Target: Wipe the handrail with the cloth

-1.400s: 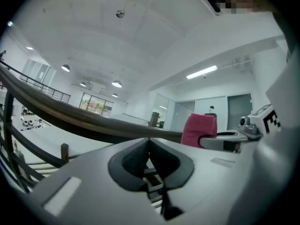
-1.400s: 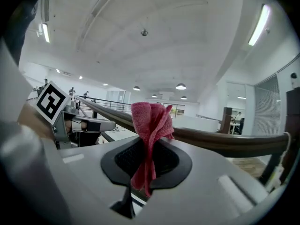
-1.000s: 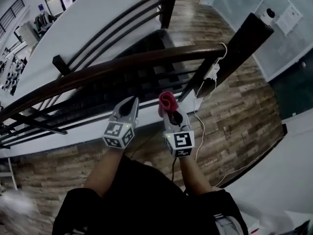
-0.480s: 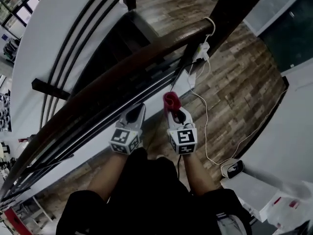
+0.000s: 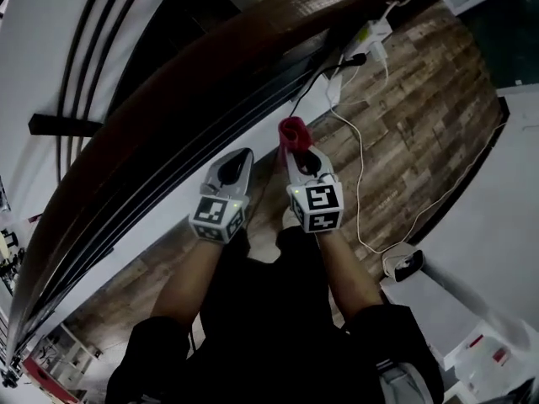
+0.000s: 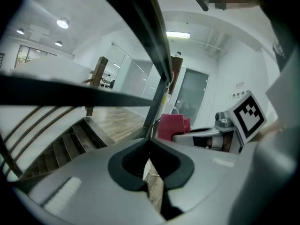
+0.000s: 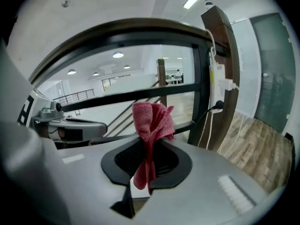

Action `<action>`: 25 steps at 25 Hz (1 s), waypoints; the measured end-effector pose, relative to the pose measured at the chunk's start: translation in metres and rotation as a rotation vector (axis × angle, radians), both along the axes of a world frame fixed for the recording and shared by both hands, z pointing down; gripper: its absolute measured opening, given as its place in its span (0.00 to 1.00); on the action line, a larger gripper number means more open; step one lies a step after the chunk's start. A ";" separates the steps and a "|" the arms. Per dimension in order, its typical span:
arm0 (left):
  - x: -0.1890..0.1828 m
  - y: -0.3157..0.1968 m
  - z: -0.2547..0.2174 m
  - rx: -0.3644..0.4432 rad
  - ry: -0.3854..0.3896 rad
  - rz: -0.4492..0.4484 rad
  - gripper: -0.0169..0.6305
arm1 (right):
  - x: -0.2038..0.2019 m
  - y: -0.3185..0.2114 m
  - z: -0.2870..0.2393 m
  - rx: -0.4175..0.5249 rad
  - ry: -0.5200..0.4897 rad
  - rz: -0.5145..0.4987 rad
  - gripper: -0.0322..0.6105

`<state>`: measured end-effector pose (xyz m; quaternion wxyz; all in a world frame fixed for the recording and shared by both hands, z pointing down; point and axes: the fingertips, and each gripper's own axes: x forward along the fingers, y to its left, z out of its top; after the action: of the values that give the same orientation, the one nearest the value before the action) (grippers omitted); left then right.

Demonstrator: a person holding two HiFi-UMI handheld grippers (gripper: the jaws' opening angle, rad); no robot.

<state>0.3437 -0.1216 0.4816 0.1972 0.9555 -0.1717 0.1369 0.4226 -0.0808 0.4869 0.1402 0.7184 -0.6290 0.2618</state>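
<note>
Where the dark wooden handrail (image 5: 253, 66) slants from lower left to upper right across the head view, both grippers are held side by side below it, over the plank floor (image 5: 421, 99). On the left, the left gripper (image 5: 238, 160) points up toward the black bars (image 5: 160, 188) that run under the rail. Its own view shows its 2 jaws pressed together at the tips with nothing between them; only a narrow slit lower down lets the floor show through. Beyond the tips in that view lie the bars, with a flight of stairs (image 6: 61, 146) dropping away at lower left.

Just beside it, slightly further forward, is the right gripper (image 5: 296, 148). Its 2 jaws are clamped on the red cloth (image 5: 292, 130). In the right gripper view the cloth is pinched at the tips. A bunched fold stands out past them, and a thin tail hangs back into the hollow between the jaws. The bunched end is near the lower bars. It is apart from the handrail, which arches above it in that view. Whether it touches a bar cannot be told.

Further right, a dark post (image 7: 232, 55) carries a white plug block (image 7: 218, 78). A white cable (image 5: 360, 175) trails from there down across the floor.
</note>
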 end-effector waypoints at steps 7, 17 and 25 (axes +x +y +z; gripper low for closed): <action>0.040 -0.030 0.097 0.081 0.067 -0.114 0.03 | 0.033 -0.051 0.113 0.040 0.057 -0.101 0.11; 0.083 -0.066 0.188 0.182 0.184 -0.132 0.03 | 0.113 -0.141 0.184 0.277 0.346 -0.130 0.11; 0.120 -0.059 0.204 0.179 0.179 -0.115 0.03 | 0.166 -0.150 0.192 0.174 0.569 -0.072 0.11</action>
<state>0.4640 -0.1810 0.6853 0.1332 0.9661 -0.2197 0.0238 0.5884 -0.2306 0.6794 0.2578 0.7496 -0.6095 -0.0101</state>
